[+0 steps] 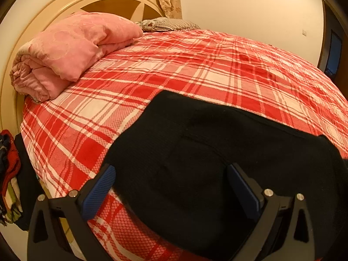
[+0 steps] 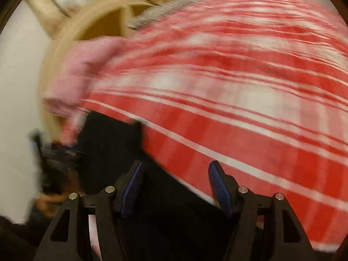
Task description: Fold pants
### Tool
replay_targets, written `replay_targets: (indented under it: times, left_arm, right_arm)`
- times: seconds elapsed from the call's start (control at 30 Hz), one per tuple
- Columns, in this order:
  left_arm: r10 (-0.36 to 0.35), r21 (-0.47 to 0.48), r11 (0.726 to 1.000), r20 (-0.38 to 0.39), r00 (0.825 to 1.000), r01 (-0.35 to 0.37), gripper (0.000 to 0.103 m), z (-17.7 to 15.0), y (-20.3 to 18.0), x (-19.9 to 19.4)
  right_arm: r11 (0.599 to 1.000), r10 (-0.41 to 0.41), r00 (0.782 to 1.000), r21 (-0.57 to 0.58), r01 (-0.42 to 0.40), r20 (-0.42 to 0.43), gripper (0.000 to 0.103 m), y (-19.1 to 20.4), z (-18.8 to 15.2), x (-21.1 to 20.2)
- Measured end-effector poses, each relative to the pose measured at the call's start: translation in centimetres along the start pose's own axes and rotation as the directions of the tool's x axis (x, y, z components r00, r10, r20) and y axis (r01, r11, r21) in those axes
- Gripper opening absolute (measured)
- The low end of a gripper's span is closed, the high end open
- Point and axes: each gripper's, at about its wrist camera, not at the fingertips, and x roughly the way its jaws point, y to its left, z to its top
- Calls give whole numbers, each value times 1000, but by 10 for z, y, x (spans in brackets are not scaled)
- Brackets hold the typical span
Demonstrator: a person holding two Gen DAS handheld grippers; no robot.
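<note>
Left gripper [image 1: 171, 187] first: its jaws are spread wide with nothing pinched, hanging over the near part of the black pants [image 1: 217, 152]. Whether the pads brush the cloth we can't tell. The right gripper [image 2: 176, 187] is spread apart too, not gripping anything, though its view is badly smeared with motion blur, so take the details loosely.

Biggest thing in view is the bed with its red plaid cover [image 1: 195, 65], running back to a cream headboard [image 1: 65, 2]. A folded pink quilt [image 1: 71, 52] sits against the headboard, with a grey patterned pillow [image 1: 165, 24] just behind it, both well apart from the pants. Some mixed clothes [image 1: 8, 174] hang off the bed's left side.

The pants lie at the near edge of the bed as one dark, fairly flat slab. We'd guess they already have at least one fold in them, since the shape looks compact and we see no separate legs, but black on black hides the layers, so don't quote us. If that's right, what's left is maybe another fold and some smoothing. From the right wrist view the pants [image 2: 113, 143] sit to the left of that gripper, which is over cloth and cover both.
</note>
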Motion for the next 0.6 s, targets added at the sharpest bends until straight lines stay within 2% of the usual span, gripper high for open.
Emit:
replay_targets:
  times: [0.03, 0.07, 0.1, 0.17, 0.2, 0.23, 0.3, 0.33, 0.37, 0.4, 0.43, 0.5, 0.53, 0.6]
  left_arm:
    - [0, 10, 1000, -6, 1000, 0, 103, 2, -1, -1]
    - [4, 30, 1000, -7, 1000, -3, 101, 6, -3, -5]
    - [3, 42, 999, 2, 1000, -3, 100, 10, -5, -9]
    - [-14, 54, 998, 46, 999, 12, 100, 15, -10, -23]
    - [-37, 58, 998, 66, 997, 33, 100, 17, -14, -31]
    - [-62, 63, 996, 75, 995, 57, 101, 19, -19, -36]
    - [-133, 81, 988, 66, 989, 128, 101, 19, -36, -44]
    - [-156, 88, 985, 54, 986, 151, 101, 17, -43, -45]
    - [-189, 101, 978, 32, 981, 185, 101, 13, -55, -45]
    - [-205, 109, 973, 19, 979, 202, 101, 10, -62, -44]
    - [-216, 118, 970, 5, 976, 214, 101, 7, -69, -44]
    - [-234, 153, 960, -31, 972, 236, 101, -1, -86, -42]
    - [-239, 177, 954, -41, 970, 242, 101, -5, -94, -42]
    - [-230, 214, 948, -46, 972, 234, 101, -7, -106, -44]
  right_arm:
    - [999, -33, 999, 25, 32, 27, 60, -4, 0, -10]
    - [991, -126, 989, 54, 122, 74, 60, -7, 2, -26]
    - [979, -197, 972, 72, 189, 128, 61, -11, 3, -43]
    - [949, -311, 919, 131, 287, 241, 62, -28, 4, -86]
    - [917, -395, 877, 184, 355, 274, 62, -41, 4, -109]
    - [873, -481, 833, 235, 427, 273, 62, -56, 4, -129]
    - [734, -671, 708, 329, 594, 219, 62, -88, 2, -154]
    - [678, -727, 659, 363, 640, 195, 62, -103, -1, -163]
    - [630, -765, 621, 393, 670, 169, 62, -120, -6, -170]
    - [595, -787, 604, 411, 691, 124, 62, -139, -11, -175]
    - [570, -797, 598, 422, 705, 77, 62, -153, -14, -174]
    - [549, -798, 603, 417, 724, 4, 62, -173, -18, -164]
    - [535, -804, 595, 406, 741, -27, 62, -180, -22, -161]
    - [472, -833, 544, 382, 794, -100, 62, -191, -27, -151]
